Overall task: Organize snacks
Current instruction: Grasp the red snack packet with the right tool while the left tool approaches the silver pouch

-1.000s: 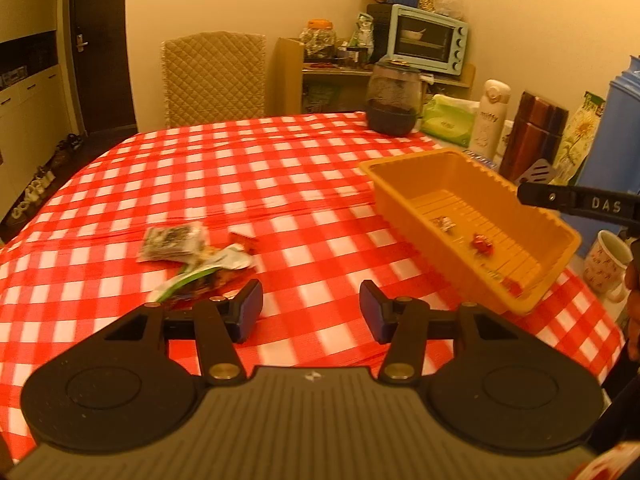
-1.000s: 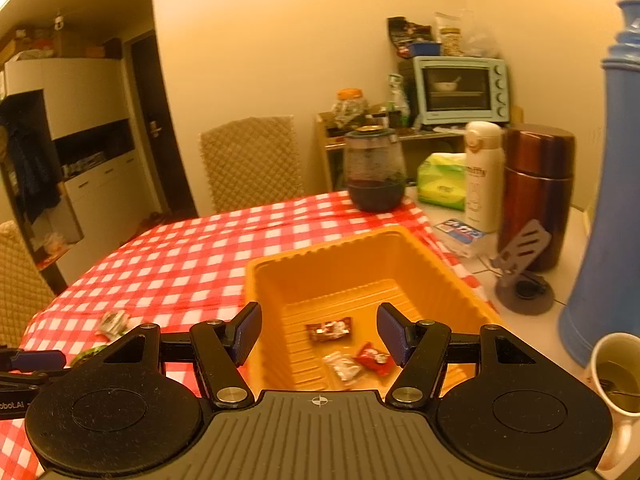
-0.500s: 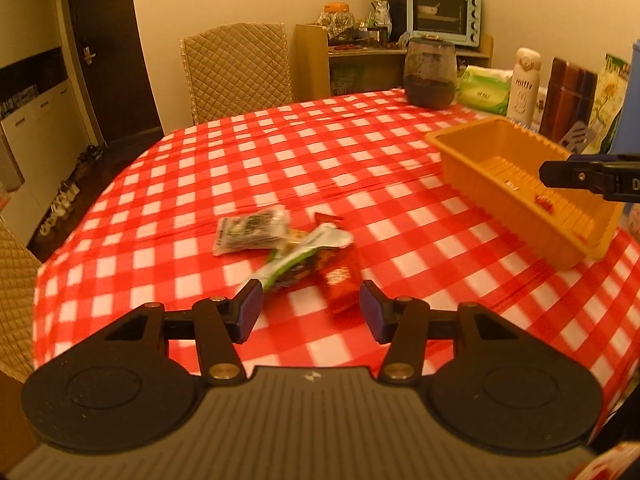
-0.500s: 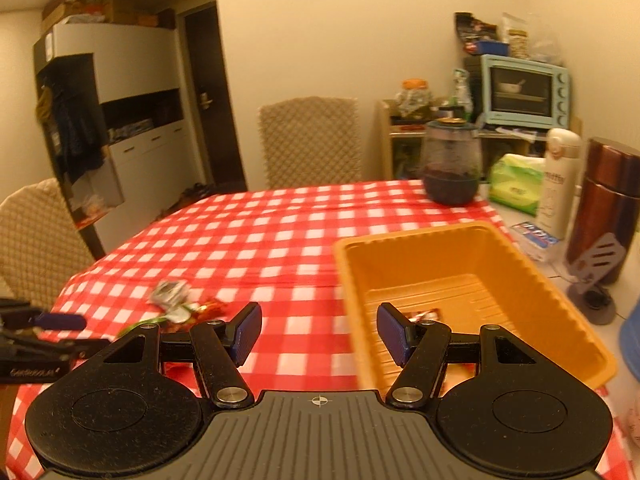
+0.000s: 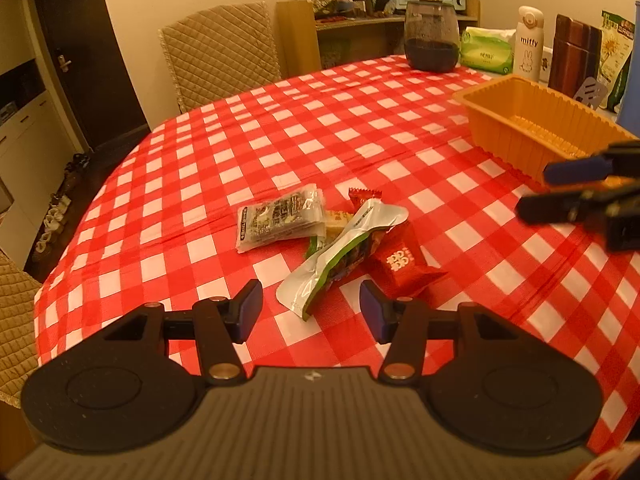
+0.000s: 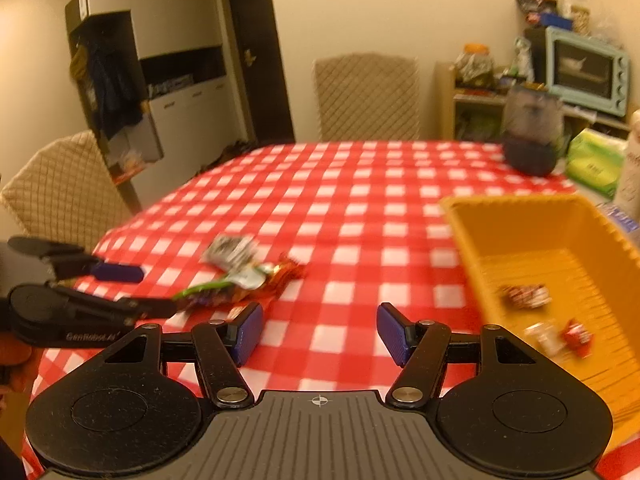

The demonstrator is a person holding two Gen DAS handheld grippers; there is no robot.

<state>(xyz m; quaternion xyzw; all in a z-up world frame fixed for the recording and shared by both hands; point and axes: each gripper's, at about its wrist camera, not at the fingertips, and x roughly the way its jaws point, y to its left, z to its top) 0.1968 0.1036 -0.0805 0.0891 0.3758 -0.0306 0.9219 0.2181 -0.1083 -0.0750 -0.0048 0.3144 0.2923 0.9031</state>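
Note:
A small pile of snacks lies on the red checked tablecloth: a grey-white packet [image 5: 280, 222], a green-and-silver pouch [image 5: 340, 252], a red square packet [image 5: 400, 264] and a small red candy [image 5: 362, 197]. My left gripper [image 5: 311, 312] is open and empty, just short of the pouch. My right gripper [image 6: 319, 334] is open and empty above the cloth, between the pile [image 6: 240, 276] and the orange basket [image 6: 520, 224]. The basket holds three small wrapped candies [image 6: 524, 295]. The right gripper's fingers also show in the left wrist view [image 5: 580, 204].
Behind the basket [image 5: 516, 92] stand a dark jar [image 5: 431, 36], a green tissue pack [image 5: 486, 50], a white bottle [image 5: 529, 44] and a brown flask [image 5: 574, 58]. Quilted chairs [image 5: 222, 60] stand at the far and left table edges. A toaster oven [image 6: 586, 70] sits on a shelf.
Both grippers swung left and away from the basket toward the snack pile. The pile now lies right in front of my left gripper. Both stayed open.

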